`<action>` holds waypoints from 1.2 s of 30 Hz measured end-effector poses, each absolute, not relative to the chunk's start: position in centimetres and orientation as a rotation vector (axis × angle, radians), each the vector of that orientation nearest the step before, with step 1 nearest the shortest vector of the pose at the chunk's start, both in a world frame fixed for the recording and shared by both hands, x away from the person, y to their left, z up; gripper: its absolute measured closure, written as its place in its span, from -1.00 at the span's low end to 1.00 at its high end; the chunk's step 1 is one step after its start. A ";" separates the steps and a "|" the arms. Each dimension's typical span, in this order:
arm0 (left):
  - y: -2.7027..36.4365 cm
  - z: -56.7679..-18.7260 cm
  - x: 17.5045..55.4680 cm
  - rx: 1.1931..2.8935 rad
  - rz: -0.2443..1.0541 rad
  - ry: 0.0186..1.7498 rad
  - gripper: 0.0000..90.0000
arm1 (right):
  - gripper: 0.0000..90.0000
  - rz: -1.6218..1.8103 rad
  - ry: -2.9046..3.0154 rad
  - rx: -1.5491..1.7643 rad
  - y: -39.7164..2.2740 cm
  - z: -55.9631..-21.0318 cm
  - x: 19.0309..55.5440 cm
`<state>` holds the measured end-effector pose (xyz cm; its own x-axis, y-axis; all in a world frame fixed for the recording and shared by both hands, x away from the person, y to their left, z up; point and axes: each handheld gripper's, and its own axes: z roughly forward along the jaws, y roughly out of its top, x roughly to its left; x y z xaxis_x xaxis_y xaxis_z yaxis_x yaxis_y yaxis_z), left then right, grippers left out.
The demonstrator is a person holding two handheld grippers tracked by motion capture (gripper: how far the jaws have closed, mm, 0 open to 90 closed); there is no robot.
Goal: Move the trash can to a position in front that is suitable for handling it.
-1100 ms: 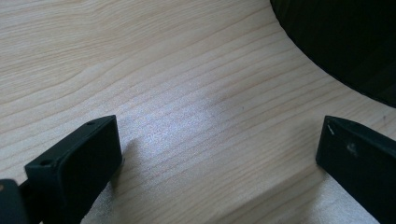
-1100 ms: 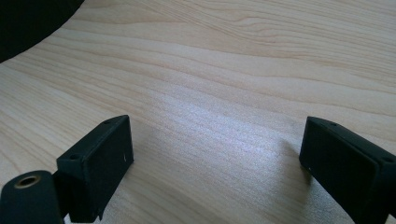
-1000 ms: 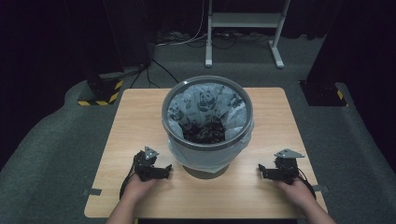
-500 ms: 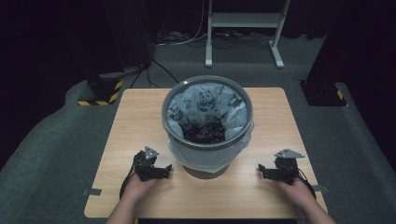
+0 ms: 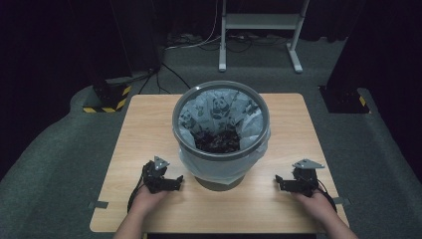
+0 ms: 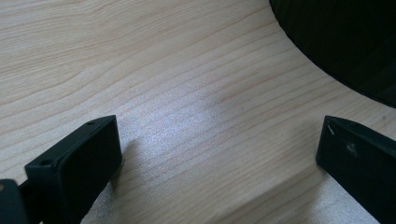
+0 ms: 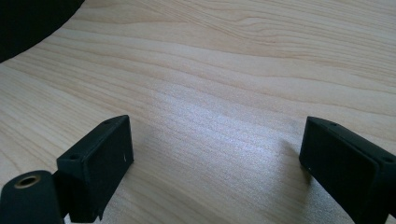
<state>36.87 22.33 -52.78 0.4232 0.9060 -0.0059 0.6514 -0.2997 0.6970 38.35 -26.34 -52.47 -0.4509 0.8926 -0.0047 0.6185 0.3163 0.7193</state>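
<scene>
Resting near the table's [image 5: 149, 124] front edge, the left gripper [image 5: 171, 182] and right gripper [image 5: 282, 183] flank the panda-print-lined waste bin [image 5: 221, 130] at its middle, jaws wide and empty, so the bag looks untouched.

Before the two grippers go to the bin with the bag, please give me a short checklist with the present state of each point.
1. Left gripper open, jaws wide apart: ok.
2. Right gripper open, nothing between the jaws: ok.
3. Both grippers low on the table, one on each side of the bin: ok.
4. Bag folded over the bin's rim, edge hanging outside: ok.
5. Bin upright, dark contents inside: ok.
6. Bag's weight: cannot tell.
</scene>
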 end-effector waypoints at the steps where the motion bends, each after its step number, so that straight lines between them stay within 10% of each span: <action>1: 22.3 -52.8 36.9 2.054 0.525 1.311 -1.00 | -0.79 0.924 2.185 1.341 -26.3 -52.5 38.4; 36: 22.5 -49.3 36.7 1.968 0.664 1.253 -0.99 | -0.72 1.040 2.066 1.167 -25.0 -48.4 37.9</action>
